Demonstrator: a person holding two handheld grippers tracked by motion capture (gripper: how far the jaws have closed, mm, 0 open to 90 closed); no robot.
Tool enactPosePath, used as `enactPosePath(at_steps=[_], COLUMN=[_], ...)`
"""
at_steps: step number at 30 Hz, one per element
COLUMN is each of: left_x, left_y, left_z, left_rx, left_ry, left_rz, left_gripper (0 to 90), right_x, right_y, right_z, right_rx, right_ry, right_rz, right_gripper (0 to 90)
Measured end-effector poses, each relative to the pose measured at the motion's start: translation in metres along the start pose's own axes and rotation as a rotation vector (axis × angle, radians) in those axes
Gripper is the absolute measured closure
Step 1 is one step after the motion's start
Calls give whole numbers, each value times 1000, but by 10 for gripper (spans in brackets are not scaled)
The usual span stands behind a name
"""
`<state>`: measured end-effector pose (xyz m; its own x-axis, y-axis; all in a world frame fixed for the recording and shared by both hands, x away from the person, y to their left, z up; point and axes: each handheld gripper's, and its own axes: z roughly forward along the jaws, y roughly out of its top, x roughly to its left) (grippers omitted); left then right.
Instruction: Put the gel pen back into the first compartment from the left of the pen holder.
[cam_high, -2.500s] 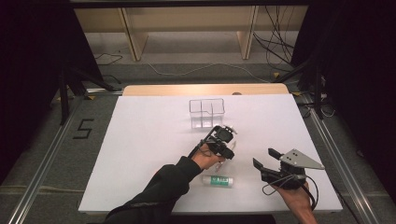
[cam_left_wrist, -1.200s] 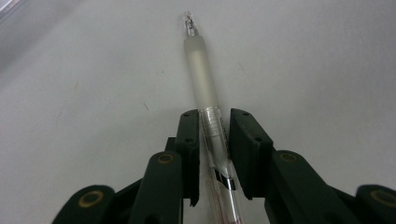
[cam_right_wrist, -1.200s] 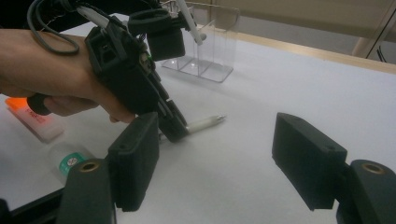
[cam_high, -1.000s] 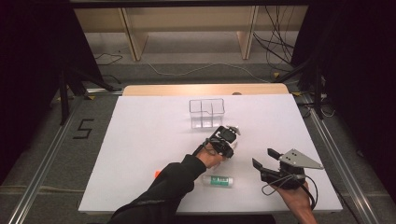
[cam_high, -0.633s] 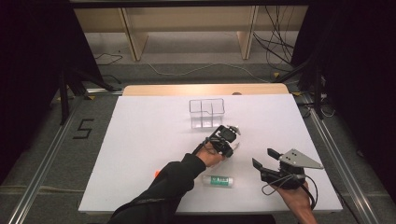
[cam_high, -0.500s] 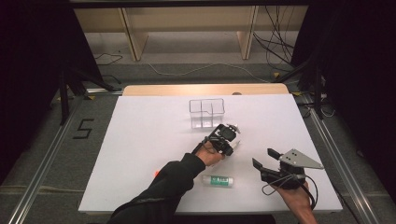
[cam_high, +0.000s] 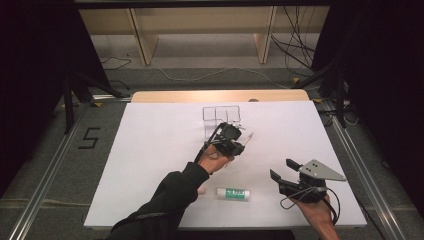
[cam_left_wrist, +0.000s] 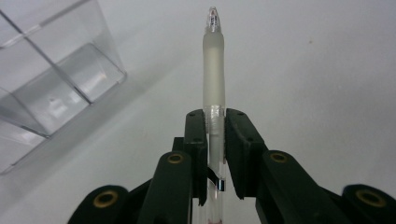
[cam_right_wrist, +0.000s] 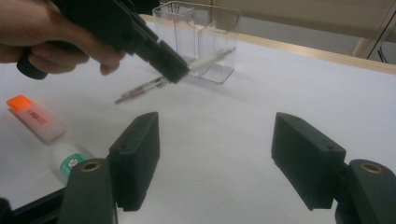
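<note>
My left gripper (cam_high: 240, 144) (cam_left_wrist: 215, 140) is shut on a clear pen (cam_left_wrist: 213, 60) (cam_high: 248, 137) with a frosted grip, and carries it above the white table. The pen points up and away, just right of a clear plastic divided organizer (cam_high: 221, 120) (cam_left_wrist: 51, 79) (cam_right_wrist: 201, 39). From the right gripper view the left gripper (cam_right_wrist: 175, 70) hangs in front of that box with the pen (cam_right_wrist: 210, 59) slanting toward it. My right gripper (cam_high: 282, 170) (cam_right_wrist: 215, 158) stands open near the table's front right, nothing between its jaws.
A small white tube with a green label (cam_high: 233, 193) (cam_right_wrist: 70, 161) lies near the front edge. An orange-capped stick (cam_right_wrist: 35, 116) lies beside it. The white table (cam_high: 150, 150) has a wooden strip (cam_high: 220, 96) along its far edge.
My left gripper has carried the pen a little forward and right, closer to the clear organizer. My right gripper has stayed put.
</note>
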<state>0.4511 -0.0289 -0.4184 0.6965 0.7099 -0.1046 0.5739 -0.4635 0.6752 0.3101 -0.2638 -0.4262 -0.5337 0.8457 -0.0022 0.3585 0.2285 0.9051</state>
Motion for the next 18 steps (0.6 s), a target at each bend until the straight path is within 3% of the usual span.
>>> enactPosePath(at_steps=[8, 18], left_x=[17, 36], left_y=[-1, -1], left_z=[-26, -46], left_rx=[-154, -281], left_ry=[20, 48], left_rz=[-47, -92], left_gripper=[787, 787], right_x=[1, 1], right_y=[0, 0], right_z=[0, 0], right_rx=[2, 2], right_ry=[0, 5], right_rz=[4, 4], right_gripper=[333, 333])
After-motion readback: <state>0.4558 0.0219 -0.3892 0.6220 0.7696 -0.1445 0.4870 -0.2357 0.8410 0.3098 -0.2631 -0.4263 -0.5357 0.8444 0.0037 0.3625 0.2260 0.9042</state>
